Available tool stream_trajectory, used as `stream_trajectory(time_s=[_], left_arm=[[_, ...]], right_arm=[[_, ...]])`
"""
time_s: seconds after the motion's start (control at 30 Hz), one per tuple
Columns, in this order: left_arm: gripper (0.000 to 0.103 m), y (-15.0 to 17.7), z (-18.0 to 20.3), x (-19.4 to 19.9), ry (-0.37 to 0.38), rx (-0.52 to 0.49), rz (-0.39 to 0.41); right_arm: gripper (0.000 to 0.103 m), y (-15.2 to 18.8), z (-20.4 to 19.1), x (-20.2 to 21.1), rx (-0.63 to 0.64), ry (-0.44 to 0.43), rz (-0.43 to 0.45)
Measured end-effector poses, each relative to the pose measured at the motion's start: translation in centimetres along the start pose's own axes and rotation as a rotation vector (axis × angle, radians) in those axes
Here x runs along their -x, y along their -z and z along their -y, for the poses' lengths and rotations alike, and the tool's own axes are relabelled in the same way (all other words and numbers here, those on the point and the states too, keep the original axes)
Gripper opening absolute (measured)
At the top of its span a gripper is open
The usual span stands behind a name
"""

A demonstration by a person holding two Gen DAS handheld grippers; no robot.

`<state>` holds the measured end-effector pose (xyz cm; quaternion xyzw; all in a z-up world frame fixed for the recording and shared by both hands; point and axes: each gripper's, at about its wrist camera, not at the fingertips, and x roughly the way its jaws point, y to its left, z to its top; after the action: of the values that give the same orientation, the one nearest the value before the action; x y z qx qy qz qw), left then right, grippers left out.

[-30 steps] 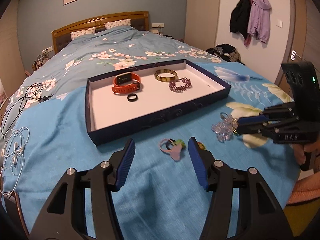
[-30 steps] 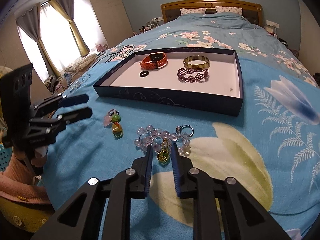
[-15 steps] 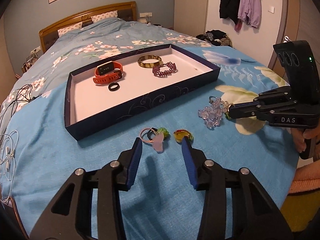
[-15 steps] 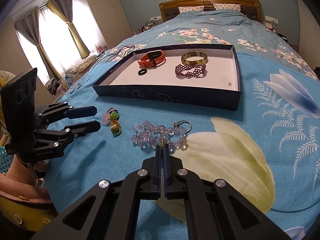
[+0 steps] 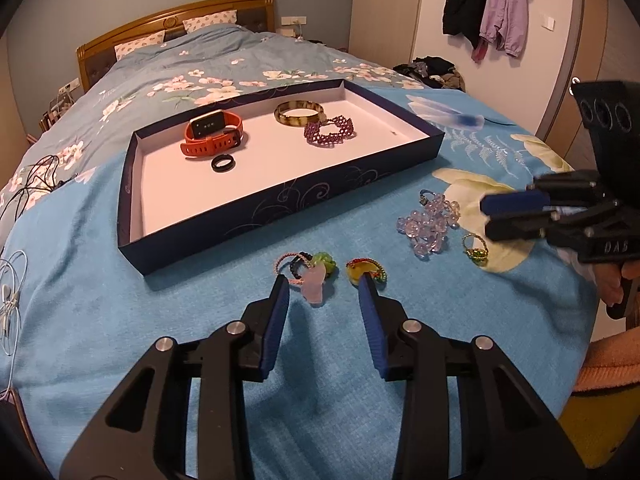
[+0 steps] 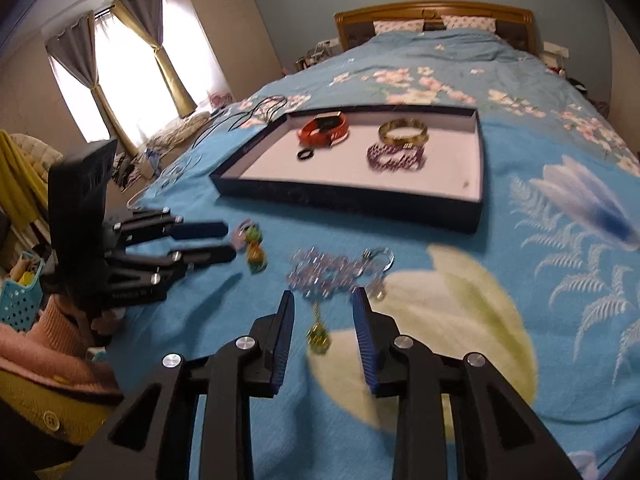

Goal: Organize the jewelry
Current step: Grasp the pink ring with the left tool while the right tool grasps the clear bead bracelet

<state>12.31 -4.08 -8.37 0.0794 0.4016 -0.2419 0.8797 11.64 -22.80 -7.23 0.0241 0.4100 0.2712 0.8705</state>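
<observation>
A dark blue tray [image 5: 280,208] with a white floor lies on the bed and holds an orange watch [image 5: 212,132], a black ring [image 5: 223,163], a gold bangle [image 5: 299,113] and a purple beaded bracelet [image 5: 329,131]. On the blanket lie a pink-and-green charm [image 5: 310,272], a yellow charm [image 5: 366,270], a clear bead bracelet [image 5: 428,224] and a small green-gold ring [image 5: 475,249]. My left gripper [image 5: 324,292] is open just before the two charms. My right gripper [image 6: 323,310] is open, with the green-gold ring [image 6: 318,336] lying between its fingers. The tray [image 6: 352,194] lies beyond.
Cables [image 5: 16,280] lie at the blanket's left edge. Clothes hang on the wall [image 5: 492,8] at the right. A blue basket [image 6: 20,300] and curtained window [image 6: 128,76] are off the bed's left side in the right wrist view.
My right gripper was shut on the green-gold ring; it has opened, and the ring lies on the blanket apart from the bead bracelet. My left gripper moved closer to the two charms.
</observation>
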Motion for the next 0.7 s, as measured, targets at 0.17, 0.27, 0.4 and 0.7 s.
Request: stream_trajectory(time_s=[0.17, 0.27, 0.4, 0.7], left_arm=[[0.036, -0.1, -0.1, -0.3, -0.016, 0.011, -0.012], [0.034, 0.0, 0.3, 0.4, 0.001, -0.011, 0.024], [0.034, 0.0, 0.8, 0.5, 0.025, -0.036, 0.025], [0.034, -0.2, -0.6, -0.9, 0.01, 0.041, -0.039]], right_arm=[[0.029, -1.5, -0.4, -2.1, 0.063, 0.062, -0.006], [0.035, -1.9, -0.7, -2.8, 0.097, 0.052, -0.015], [0.046, -2.1, -1.4, -3.4, 0.155, 0.029, -0.04], [0.028, -1.8, -2.4, -4.6, 0.231, 0.077, -0.071]])
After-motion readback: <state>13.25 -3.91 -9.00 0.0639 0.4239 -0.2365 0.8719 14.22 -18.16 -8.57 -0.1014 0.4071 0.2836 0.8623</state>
